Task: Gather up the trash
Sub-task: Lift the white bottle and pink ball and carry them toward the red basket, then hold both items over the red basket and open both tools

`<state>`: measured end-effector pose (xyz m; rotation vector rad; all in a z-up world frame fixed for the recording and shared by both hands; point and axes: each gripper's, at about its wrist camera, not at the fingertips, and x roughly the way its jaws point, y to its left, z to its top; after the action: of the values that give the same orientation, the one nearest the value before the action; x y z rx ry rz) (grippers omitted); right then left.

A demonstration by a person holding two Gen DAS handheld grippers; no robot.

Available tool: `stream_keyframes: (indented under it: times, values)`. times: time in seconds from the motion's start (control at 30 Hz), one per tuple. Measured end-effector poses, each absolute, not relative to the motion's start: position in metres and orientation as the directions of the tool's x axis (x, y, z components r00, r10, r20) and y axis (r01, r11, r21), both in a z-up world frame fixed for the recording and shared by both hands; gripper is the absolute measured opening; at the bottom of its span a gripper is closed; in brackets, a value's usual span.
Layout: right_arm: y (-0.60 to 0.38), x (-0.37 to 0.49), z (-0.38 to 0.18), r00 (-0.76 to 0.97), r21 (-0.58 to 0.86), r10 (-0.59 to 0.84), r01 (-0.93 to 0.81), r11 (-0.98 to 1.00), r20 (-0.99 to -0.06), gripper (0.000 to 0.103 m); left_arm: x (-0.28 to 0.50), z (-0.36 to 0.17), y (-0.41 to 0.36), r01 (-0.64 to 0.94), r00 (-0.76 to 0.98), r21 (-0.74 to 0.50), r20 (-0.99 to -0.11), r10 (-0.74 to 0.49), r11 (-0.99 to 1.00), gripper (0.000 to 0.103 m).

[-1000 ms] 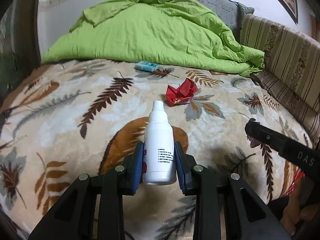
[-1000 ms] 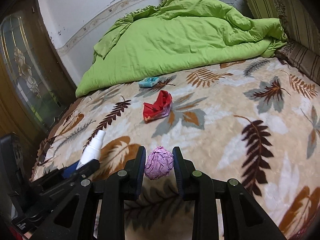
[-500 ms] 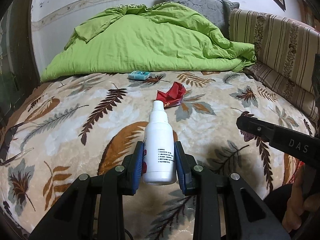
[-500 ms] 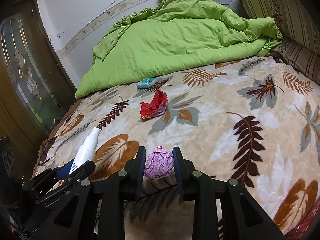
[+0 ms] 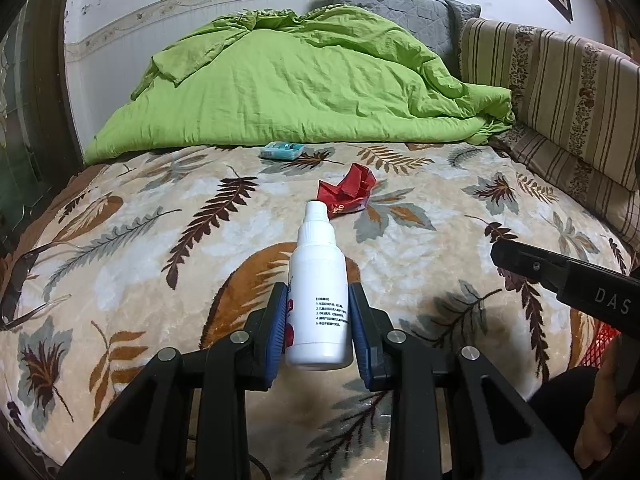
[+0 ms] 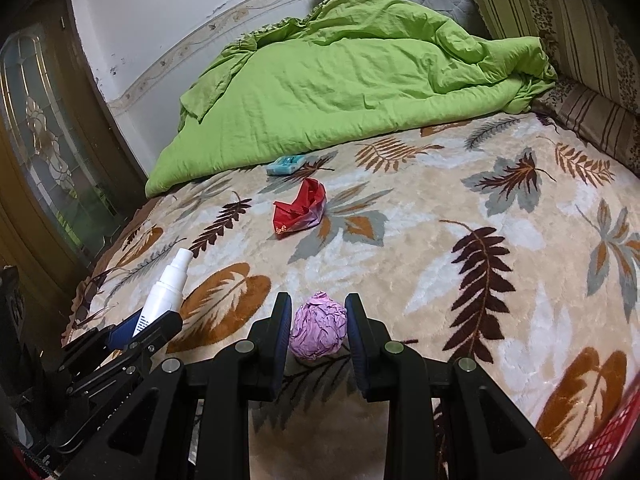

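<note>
My left gripper (image 5: 318, 322) is shut on a white spray bottle (image 5: 318, 300), its nozzle pointing away over the leaf-patterned bed. The same white spray bottle (image 6: 166, 292) shows at the left of the right wrist view. My right gripper (image 6: 318, 330) is shut on a crumpled pink paper ball (image 6: 319, 330). A red crumpled wrapper (image 5: 346, 194) lies further out on the blanket, also the red wrapper (image 6: 300, 208) in the right view. A small teal packet (image 5: 281, 150) rests near the green duvet, teal packet (image 6: 285, 165).
A green duvet (image 5: 304, 88) is heaped at the far end of the bed. Striped cushions (image 5: 560, 96) line the right side. A red mesh basket (image 6: 604, 444) peeks in at the lower right. A dark wooden door with glass (image 6: 48, 152) stands at the left.
Both grippers keep their hold. The left view has rolled a little and now shows more of the wall and cushions; the right view has pulled back slightly from the bed.
</note>
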<state>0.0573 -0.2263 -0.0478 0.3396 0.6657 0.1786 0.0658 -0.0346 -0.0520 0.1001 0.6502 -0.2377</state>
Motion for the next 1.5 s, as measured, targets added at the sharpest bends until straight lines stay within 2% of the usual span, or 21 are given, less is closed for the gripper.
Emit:
stream_keyframes:
  times: [0.2,0.43,0.6,0.8,1.03,1.07,1.1,1.2,1.23,1.5]
  values:
    - [-0.237,0.045,-0.046,0.765,0.41,0.29,-0.037,0.911,-0.575,0.029,0.059,-0.047,-0.046,0.313,0.752,-0.007,-0.609,-0.252,0.95,0.029]
    - [-0.288,-0.002,-0.034,0.791,0.453,0.237,0.057,0.89,-0.564,0.029,0.041,-0.029,-0.096,0.494,0.684,-0.034,-0.601,-0.413,0.869,0.029]
    - [-0.355,-0.061,-0.018,0.821,0.469,0.113,0.202,0.86,-0.56,0.029,0.026,-0.014,-0.154,0.636,0.57,-0.09,-0.614,-0.546,0.766,0.029]
    - [-0.429,-0.136,-0.01,0.815,0.456,-0.077,0.397,0.797,-0.575,0.029,-0.012,-0.008,-0.241,0.809,0.311,-0.205,-0.646,-0.697,0.551,0.029]
    - [-0.488,-0.191,-0.022,0.781,0.498,-0.178,0.537,0.681,-0.599,0.032,-0.05,-0.026,-0.329,0.877,0.091,-0.281,-0.698,-0.71,0.389,0.029]
    - [-0.493,-0.194,-0.025,0.777,0.502,-0.176,0.544,0.673,-0.605,0.032,-0.053,-0.03,-0.339,0.882,0.066,-0.291,-0.703,-0.709,0.371,0.033]
    - [-0.497,-0.198,-0.027,0.77,0.499,-0.185,0.556,0.664,-0.611,0.033,-0.055,-0.033,-0.347,0.885,0.051,-0.293,-0.712,-0.701,0.362,0.045]
    - [-0.506,-0.202,-0.034,0.768,0.513,-0.182,0.564,0.647,-0.614,0.053,-0.054,-0.036,-0.351,0.878,0.053,-0.3,-0.713,-0.699,0.373,0.047]
    - [-0.508,-0.203,-0.035,0.768,0.519,-0.183,0.567,0.64,-0.614,0.055,-0.054,-0.036,-0.35,0.877,0.049,-0.306,-0.71,-0.703,0.37,0.047]
    - [-0.506,-0.19,-0.035,0.79,0.536,-0.134,0.52,0.665,-0.598,0.055,-0.029,-0.023,-0.309,0.856,0.167,-0.247,-0.7,-0.694,0.455,0.054]
